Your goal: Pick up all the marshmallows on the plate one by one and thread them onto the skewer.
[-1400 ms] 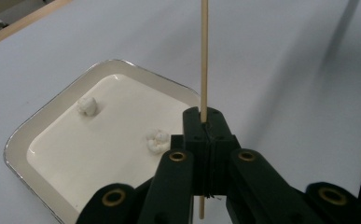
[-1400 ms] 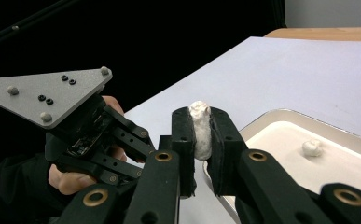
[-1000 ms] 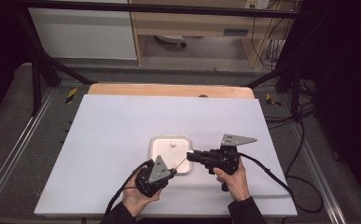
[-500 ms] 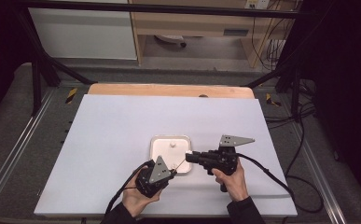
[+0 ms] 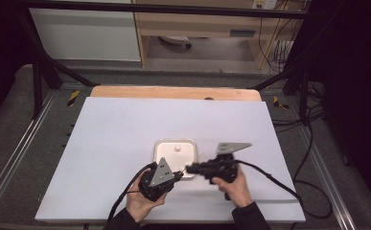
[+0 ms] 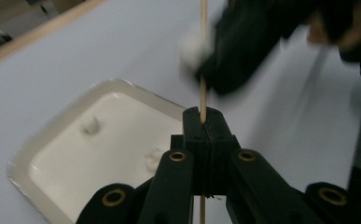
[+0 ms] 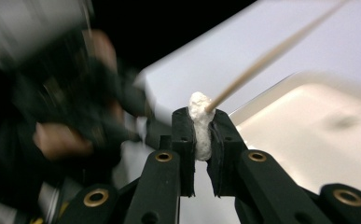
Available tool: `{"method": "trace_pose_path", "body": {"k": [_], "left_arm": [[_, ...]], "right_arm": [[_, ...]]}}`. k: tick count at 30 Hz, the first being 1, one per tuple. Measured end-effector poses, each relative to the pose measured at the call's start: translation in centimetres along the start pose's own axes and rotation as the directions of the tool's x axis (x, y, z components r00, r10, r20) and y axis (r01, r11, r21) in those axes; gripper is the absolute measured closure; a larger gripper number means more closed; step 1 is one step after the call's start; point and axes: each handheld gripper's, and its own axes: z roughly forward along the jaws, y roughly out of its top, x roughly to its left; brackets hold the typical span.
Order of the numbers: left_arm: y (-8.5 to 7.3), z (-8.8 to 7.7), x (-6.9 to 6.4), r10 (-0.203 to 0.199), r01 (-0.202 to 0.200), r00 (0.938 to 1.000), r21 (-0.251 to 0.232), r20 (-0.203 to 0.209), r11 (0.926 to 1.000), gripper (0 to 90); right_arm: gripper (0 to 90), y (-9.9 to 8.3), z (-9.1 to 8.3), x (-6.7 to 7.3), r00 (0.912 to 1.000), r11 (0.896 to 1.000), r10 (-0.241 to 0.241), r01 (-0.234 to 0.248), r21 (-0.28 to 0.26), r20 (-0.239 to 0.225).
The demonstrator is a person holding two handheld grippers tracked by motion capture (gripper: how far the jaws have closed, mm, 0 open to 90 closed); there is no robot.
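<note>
Left gripper (image 5: 176,176): I see it at the near edge of the table, held in the left hand (image 5: 142,203), with its nose pointing toward the tray.
Left jaws: I read them as fully closed, pinching the wooden skewer (image 6: 203,56) between their tips; the stick runs up from the jaws and also passes out below them.
Right gripper (image 5: 190,168): I see it just right of the left one, held in the right hand (image 5: 235,186), its nose pointing left toward the skewer.
Right jaws: I read them as narrow, clamped on a white marshmallow (image 7: 199,122) that fills the gap between the pads and bulges above them.
Skewer and marshmallow: in the right gripper view the skewer tip meets the top of the marshmallow; I cannot tell how far it has entered.
Image quality: the far gripper is motion-blurred in both gripper views.
Tray (image 5: 160,146): a white square tray with rounded corners stands on the table just beyond both grippers, near the middle of the table.
Tray contents: I count one small white piece (image 5: 177,148) in the high view; the left gripper view shows two small white lumps, one near the back and one near the front.
Table (image 5: 116,124): a pale sheet covers it, with a wooden strip along the far edge.
</note>
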Motion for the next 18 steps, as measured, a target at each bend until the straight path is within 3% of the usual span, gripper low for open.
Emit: {"method": "trace_pose_path", "body": {"k": [1,3,5,7,9,13,18], "left_arm": [[-0.4,-0.2,0.5,-0.085,0.087,0.9951,-0.045,0.051,0.9952,89.5],[-0.1,-1.1,0.7,-0.06,0.062,0.9976,-0.052,0.033,0.9967,89.5],[-0.1,-1.0,0.8,-0.075,0.078,0.996,-0.054,0.048,0.9955,89.5],[-0.3,-0.7,0.6,-0.068,0.07,0.9965,-0.04,0.049,0.9968,89.5],[-0.4,-0.5,0.8,-0.088,0.09,0.9942,-0.039,0.062,0.9952,89.5],[-0.6,-0.5,1.3,-0.106,0.108,0.9929,-0.032,0.053,0.9936,89.4],[-1.0,-0.3,1.6,-0.133,0.135,0.9892,-0.024,0.061,0.9905,89.4]], "right_arm": [[82.4,0.3,0.3,0.2,0.9995,1.0,-0.014,0.014,0.0,0.027],[81.9,0.9,0.2,0.4,1.0,1.0,-0.003,0.003,-0.018,-0.006],[81.3,1.0,0.3,0.4,0.9996,0.999,0.01,-0.011,-0.049,-0.026],[80.1,0.9,0.2,0.5,1.0,0.999,0.001,-0.001,-0.041,-0.008],[76.6,0.7,0.2,0.6,0.9997,0.999,-0.015,0.015,-0.035,0.017],[64.1,1.0,-0.1,0.7,0.9991,0.997,-0.02,0.023,-0.076,0.036],[38.3,1.1,-0.4,0.6,0.9929,0.993,-0.038,0.05,-0.106,0.113]]}}
